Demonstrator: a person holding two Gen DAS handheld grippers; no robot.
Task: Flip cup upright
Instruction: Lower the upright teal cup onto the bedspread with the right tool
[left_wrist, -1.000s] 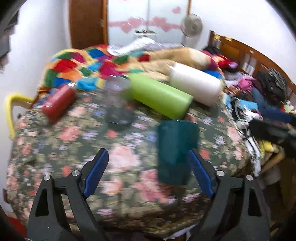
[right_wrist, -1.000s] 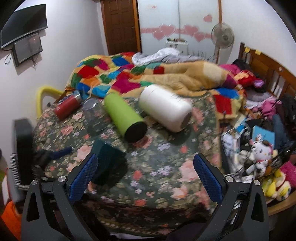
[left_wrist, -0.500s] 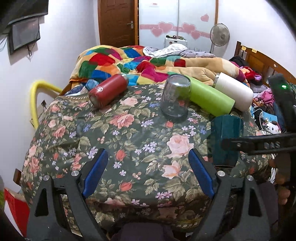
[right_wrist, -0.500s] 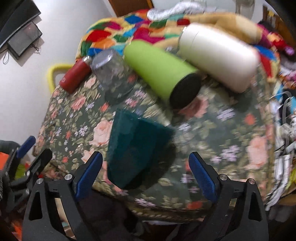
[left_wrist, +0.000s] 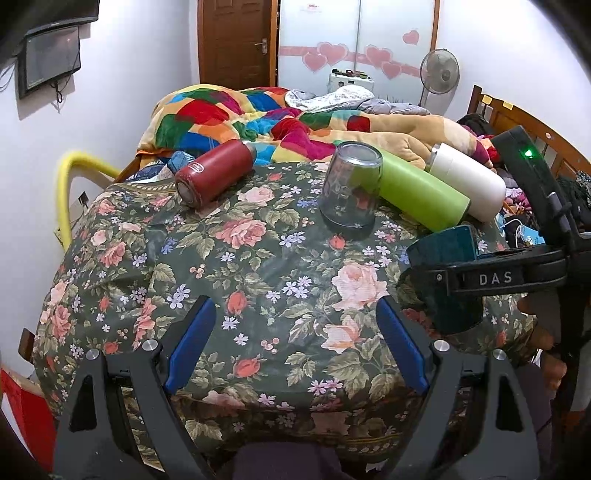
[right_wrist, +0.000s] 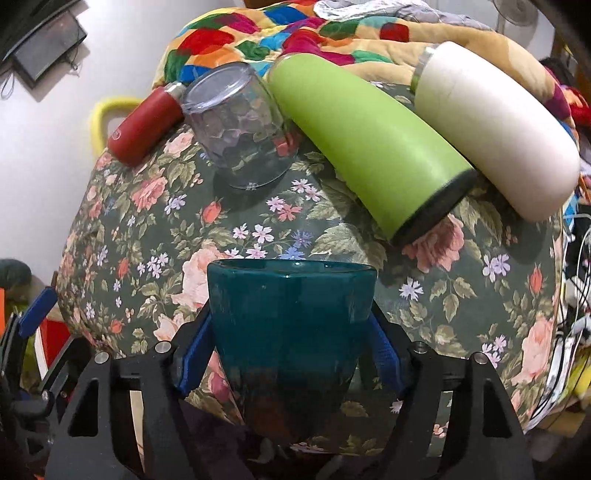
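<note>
A dark teal cup (right_wrist: 291, 328) sits between the blue pads of my right gripper (right_wrist: 290, 350), which is shut on it, near the table's front right edge. In the left wrist view the cup (left_wrist: 443, 251) shows at the right with the right gripper's black finger (left_wrist: 498, 277) across it. A clear glass tumbler (left_wrist: 351, 192) stands upside down on the flowered tablecloth (left_wrist: 258, 266), behind the cup; it also shows in the right wrist view (right_wrist: 240, 129). My left gripper (left_wrist: 295, 339) is open and empty over the table's front.
A red bottle (left_wrist: 214, 171), a green bottle (left_wrist: 417, 192) and a white bottle (left_wrist: 469, 184) lie on their sides along the table's back. Behind is a bed with a colourful quilt (left_wrist: 236, 114). A yellow chair frame (left_wrist: 70, 184) stands at the left.
My right gripper has come down around the teal cup and shut on it. My left gripper has drawn back from the cup, to the left, and stays open.
</note>
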